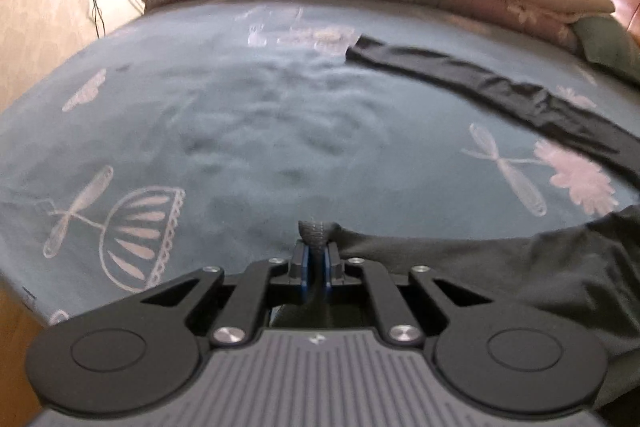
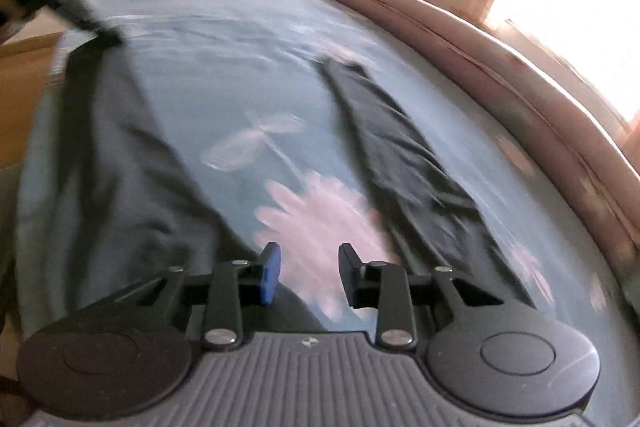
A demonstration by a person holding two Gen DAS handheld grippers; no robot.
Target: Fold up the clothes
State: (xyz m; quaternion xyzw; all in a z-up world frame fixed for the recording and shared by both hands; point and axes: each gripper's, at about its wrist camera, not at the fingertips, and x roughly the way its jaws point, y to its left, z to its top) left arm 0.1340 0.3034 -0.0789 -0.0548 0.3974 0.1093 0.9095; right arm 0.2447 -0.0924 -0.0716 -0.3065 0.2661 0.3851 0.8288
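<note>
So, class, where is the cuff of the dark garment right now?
In the left wrist view, the cuff sits bottom centre, pinched in the left gripper above the blue bedspread.

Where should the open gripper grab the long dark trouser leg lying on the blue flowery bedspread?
Probably at the far cuff end of the long dark trouser leg. It lies flat and straight on the blue flowery bedspread, so that end edge is free to pinch. Bring the right gripper, open and empty, in low from beyond the cuff, along the leg's length.
</note>
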